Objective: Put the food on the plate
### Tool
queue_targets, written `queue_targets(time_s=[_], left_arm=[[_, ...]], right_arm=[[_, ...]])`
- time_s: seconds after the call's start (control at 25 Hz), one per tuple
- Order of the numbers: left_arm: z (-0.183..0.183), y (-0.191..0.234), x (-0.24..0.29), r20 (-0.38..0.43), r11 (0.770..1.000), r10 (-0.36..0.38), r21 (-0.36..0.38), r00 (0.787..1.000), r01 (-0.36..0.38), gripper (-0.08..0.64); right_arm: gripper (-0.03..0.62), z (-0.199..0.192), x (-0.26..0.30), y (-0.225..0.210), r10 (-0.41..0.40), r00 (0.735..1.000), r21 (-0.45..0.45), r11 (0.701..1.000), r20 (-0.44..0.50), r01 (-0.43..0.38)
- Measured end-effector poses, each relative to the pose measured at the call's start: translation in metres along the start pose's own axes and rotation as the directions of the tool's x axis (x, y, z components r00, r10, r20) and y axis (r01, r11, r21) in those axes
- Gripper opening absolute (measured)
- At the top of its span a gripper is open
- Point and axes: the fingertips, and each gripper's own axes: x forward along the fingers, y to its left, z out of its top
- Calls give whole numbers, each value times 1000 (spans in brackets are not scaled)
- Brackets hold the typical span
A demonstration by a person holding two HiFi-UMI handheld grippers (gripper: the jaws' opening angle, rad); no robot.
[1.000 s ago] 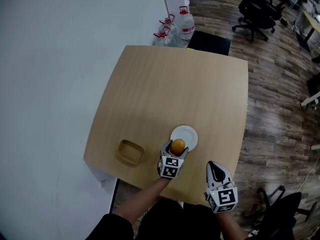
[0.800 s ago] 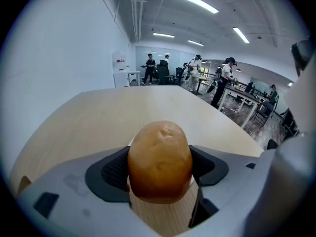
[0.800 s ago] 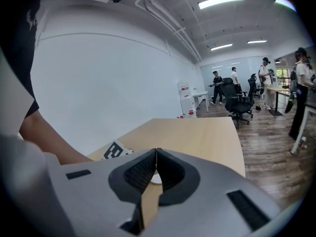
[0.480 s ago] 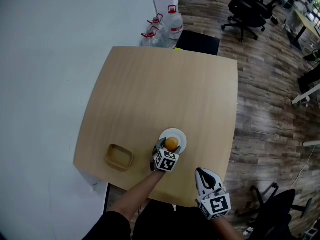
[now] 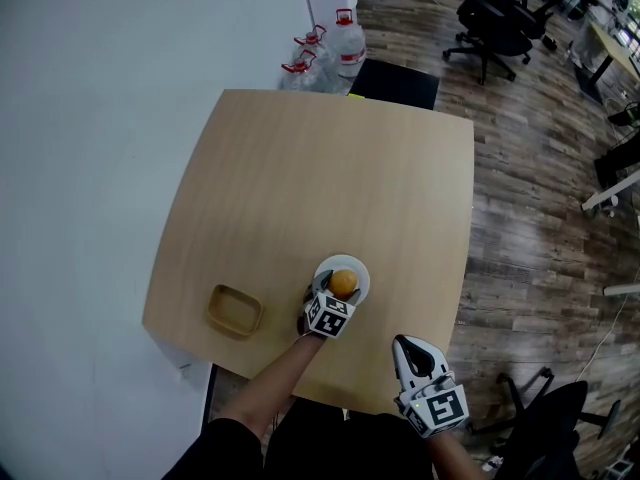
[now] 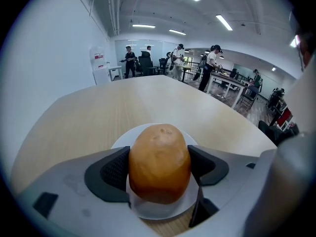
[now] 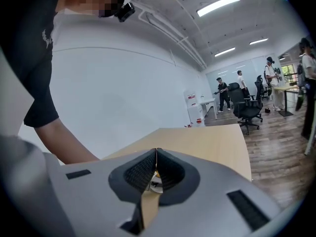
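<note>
**Food held over the white plate**

The food (image 5: 343,283) is a round, smooth lump, orange-brown like a bun. It is right over the small white plate (image 5: 352,265), near the close edge of the tabletop (image 5: 320,168). I cannot tell if its bottom touches the plate.

The left hand-held gripper (image 5: 338,294) squeezes the food from both sides. In the left gripper view, the dark bumpy pads (image 6: 116,169) press on the left and right of the food (image 6: 159,162). The round plate (image 6: 121,141) shows behind and under it. The person's bare left arm (image 5: 275,388) reaches up from the bottom of the head view, slanting to the right. The hand-held gripper points away from the body.

The right hand-held gripper (image 5: 408,344) is well to the right of the plate, by the close edge of the tabletop. It points forward too. In the right gripper view, its two jaws are pressed together at the tips, and this hand-held gripper (image 7: 156,169) holds nothing.

The tabletop is pale wood, flat and smooth, with rounded corners. A small brown bowl (image 5: 235,310) with rounded corners sits to the left of the plate, apart from it. Both hand-held grippers are grey, and each has a cube with black and white squares. Clear water bottles (image 5: 345,43) with red tops stand on the wood floor past the far edge.
</note>
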Motion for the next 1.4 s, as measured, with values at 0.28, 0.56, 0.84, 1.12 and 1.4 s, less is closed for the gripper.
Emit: queue_targets(time_s=[0.28, 0.56, 0.84, 1.12, 1.4], left_arm=[[7, 4, -23, 77, 999, 11, -50, 997, -7, 341], [16, -16, -69, 174, 991, -12, -127, 985, 35, 339], [23, -41, -172, 340, 963, -10, -251, 940, 101, 339], [5, -74, -281, 480, 943, 44, -310, 876, 123, 339], [-9, -113, -363, 574, 933, 50, -318, 817, 166, 339]], right_arm=[[60, 1, -5, 9, -2, 999, -24, 1000, -34, 1], [60, 9, -26, 15, -41, 999, -30, 999, -4, 41], [60, 15, -49, 51, -50, 998, -76, 996, 43, 53], [60, 16, -85, 92, -78, 994, -106, 991, 81, 87], [60, 16, -123, 129, -116, 989, -114, 985, 94, 127]])
